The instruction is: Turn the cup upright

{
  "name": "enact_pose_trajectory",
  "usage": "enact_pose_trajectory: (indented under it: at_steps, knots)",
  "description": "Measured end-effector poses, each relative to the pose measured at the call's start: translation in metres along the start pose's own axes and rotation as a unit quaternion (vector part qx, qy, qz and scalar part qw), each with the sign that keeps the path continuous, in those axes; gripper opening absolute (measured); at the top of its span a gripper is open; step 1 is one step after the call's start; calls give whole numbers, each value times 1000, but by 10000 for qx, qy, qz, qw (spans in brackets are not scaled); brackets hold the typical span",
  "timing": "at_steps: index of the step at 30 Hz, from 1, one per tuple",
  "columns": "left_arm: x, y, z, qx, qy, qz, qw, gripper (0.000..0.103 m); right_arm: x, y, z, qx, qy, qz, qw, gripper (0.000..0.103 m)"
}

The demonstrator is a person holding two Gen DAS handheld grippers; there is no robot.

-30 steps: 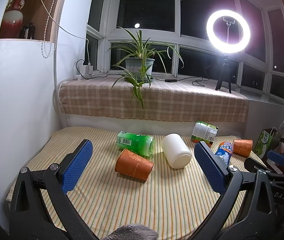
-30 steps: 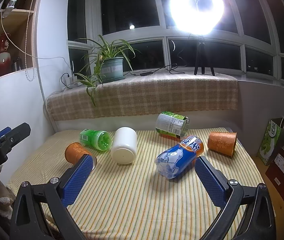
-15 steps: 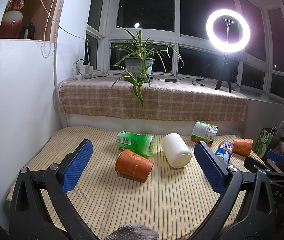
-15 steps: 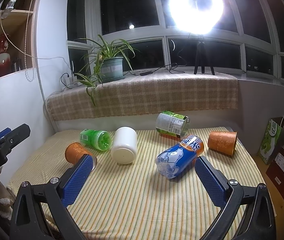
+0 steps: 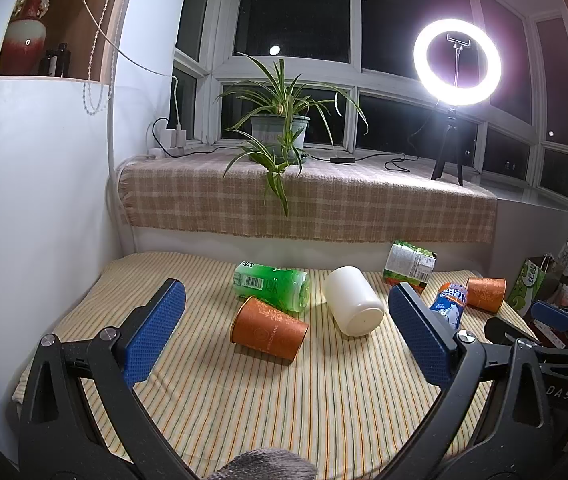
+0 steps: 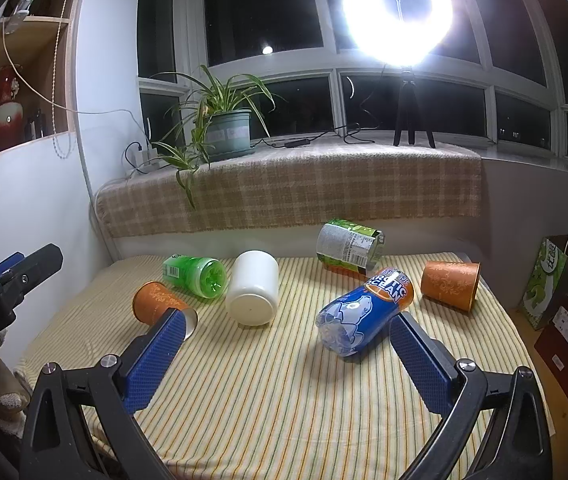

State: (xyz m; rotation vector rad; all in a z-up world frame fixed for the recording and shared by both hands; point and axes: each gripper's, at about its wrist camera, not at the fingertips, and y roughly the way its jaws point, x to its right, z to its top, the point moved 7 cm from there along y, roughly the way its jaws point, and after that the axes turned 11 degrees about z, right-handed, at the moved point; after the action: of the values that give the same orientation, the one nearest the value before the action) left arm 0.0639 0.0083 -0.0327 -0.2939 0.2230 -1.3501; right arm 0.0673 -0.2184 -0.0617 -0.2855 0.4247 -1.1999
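Note:
Several cups lie on their sides on a striped cloth. An orange paper cup point(image 5: 267, 327) point(image 6: 156, 304) rests nearest my left gripper point(image 5: 287, 332), which stands open just short of it. A white cup point(image 5: 354, 306) point(image 6: 252, 288) lies in the middle with its base toward me. A second orange cup point(image 5: 485, 294) point(image 6: 449, 285) lies at the far right. My right gripper point(image 6: 284, 356) hangs open and empty above the cloth's front, its left finger hiding part of the near orange cup's rim.
A green clear cup point(image 5: 271, 286) point(image 6: 195, 275), a blue "Arctic Ocean" cup point(image 6: 364, 312) point(image 5: 451, 304) and a green-labelled cup point(image 6: 348, 246) point(image 5: 410, 262) also lie tipped over. Behind is a checked ledge point(image 5: 308, 204) with a potted plant point(image 5: 279, 132) and a ring light point(image 5: 456, 62). Bags point(image 6: 552, 280) stand right.

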Motion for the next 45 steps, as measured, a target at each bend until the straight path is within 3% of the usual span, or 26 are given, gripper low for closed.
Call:
enact_pose_trajectory:
  at_steps: [34,45]
  knots:
    - [3,5,-13,-42,7,25,10000,103,-8,13,-2,-123,-68,92,9999,103]
    - [-4,15,-29,-141,81,69,9998,103,-16,42,8,-379,-316,486,9976,103]
